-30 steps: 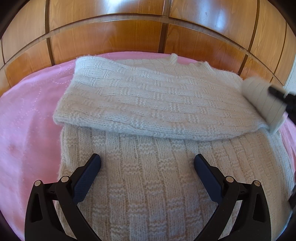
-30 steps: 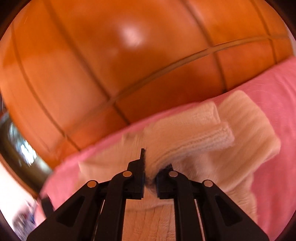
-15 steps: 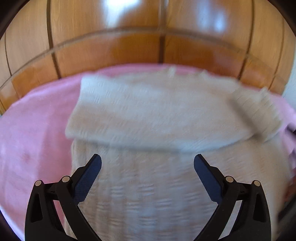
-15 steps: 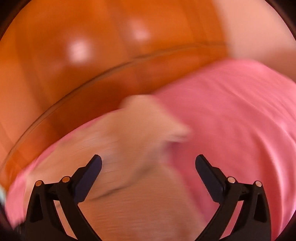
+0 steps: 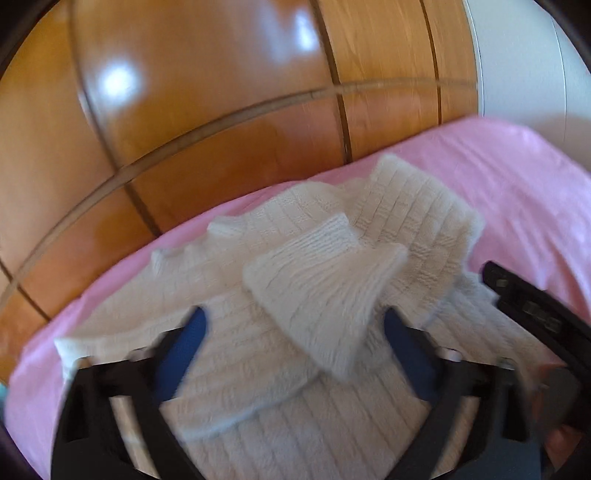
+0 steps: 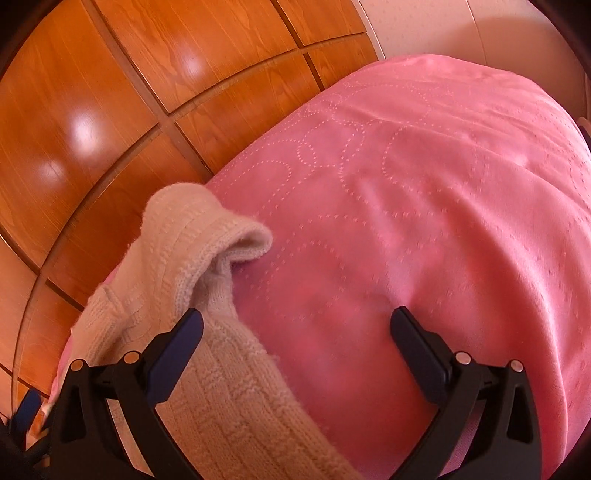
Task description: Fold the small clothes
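The cream knitted sweater (image 5: 306, 373) lies on the pink bedspread (image 5: 517, 177), close against the glossy wooden panelling (image 5: 207, 122) at the far side. In the left wrist view its ribbed sleeve cuff (image 5: 325, 291) lies folded across the body of the garment, slanting from far to near, and it sits right between the blue pads of the left gripper (image 5: 295, 350). Those jaws have just been closing in, with the cuff in the gap between them (the frame is smeared, so whether either pad actually presses the knit cannot be told); the gap looks well apart, so they read as not clamped. At the right edge of the same view a black part of the right gripper (image 5: 535, 314) pokes in over the sweater's right side.

Over to the right wrist view: the right gripper (image 6: 295, 343) has its jaws spread wide, having just been opening, and nothing is pinched in them. Its left finger (image 6: 177, 347) hovers over the sweater's edge (image 6: 207, 362), where a rolled knit fold (image 6: 207, 236) bulges toward the far left. Between the fingers there is mostly bare bedspread (image 6: 424, 206), stitched with dotted loops. A pale wall (image 6: 443, 29) shows at the far right.
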`<action>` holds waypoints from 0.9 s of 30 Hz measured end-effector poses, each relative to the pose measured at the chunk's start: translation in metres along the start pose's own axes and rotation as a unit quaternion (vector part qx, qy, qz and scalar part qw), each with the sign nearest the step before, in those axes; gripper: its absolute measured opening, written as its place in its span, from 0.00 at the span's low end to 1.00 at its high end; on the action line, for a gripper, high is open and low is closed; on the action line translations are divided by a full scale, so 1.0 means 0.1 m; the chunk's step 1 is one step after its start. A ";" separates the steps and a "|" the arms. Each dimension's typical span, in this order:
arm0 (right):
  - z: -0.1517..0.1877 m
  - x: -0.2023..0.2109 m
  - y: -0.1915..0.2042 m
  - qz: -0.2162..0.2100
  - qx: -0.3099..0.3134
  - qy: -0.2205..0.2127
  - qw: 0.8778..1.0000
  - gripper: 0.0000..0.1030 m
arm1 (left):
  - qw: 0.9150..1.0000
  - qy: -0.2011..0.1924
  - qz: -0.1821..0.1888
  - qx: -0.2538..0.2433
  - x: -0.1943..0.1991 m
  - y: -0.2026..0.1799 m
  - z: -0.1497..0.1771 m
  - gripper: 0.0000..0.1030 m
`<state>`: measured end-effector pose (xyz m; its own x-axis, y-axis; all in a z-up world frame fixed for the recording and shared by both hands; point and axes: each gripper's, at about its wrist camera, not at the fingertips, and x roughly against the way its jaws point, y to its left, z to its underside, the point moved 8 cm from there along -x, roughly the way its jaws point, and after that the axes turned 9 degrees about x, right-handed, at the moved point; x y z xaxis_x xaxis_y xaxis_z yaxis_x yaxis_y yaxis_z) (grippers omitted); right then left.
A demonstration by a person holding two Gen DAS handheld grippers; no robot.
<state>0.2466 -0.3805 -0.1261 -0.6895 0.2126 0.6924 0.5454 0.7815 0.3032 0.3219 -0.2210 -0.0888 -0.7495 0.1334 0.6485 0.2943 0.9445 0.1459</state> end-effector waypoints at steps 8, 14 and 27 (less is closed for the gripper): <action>-0.01 0.01 0.00 -0.006 -0.001 -0.004 1.000 0.98 | 0.981 -0.012 0.050 0.186 0.08 0.63 -0.25 0.07; -0.02 0.01 -0.01 -0.010 -0.001 -0.004 1.000 0.98 | 0.961 -0.030 0.051 0.270 0.21 1.26 -0.07 0.07; -0.20 -0.16 0.53 0.013 0.181 0.050 0.982 0.98 | 0.903 0.004 0.132 0.408 -0.12 1.60 0.75 0.19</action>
<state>0.2960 -0.3545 -0.1085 -0.6171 0.1903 0.7635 0.3446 0.9377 0.0448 0.3333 -0.0485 -0.1291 -0.7111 0.3878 0.5865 -0.0757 0.7871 -0.6122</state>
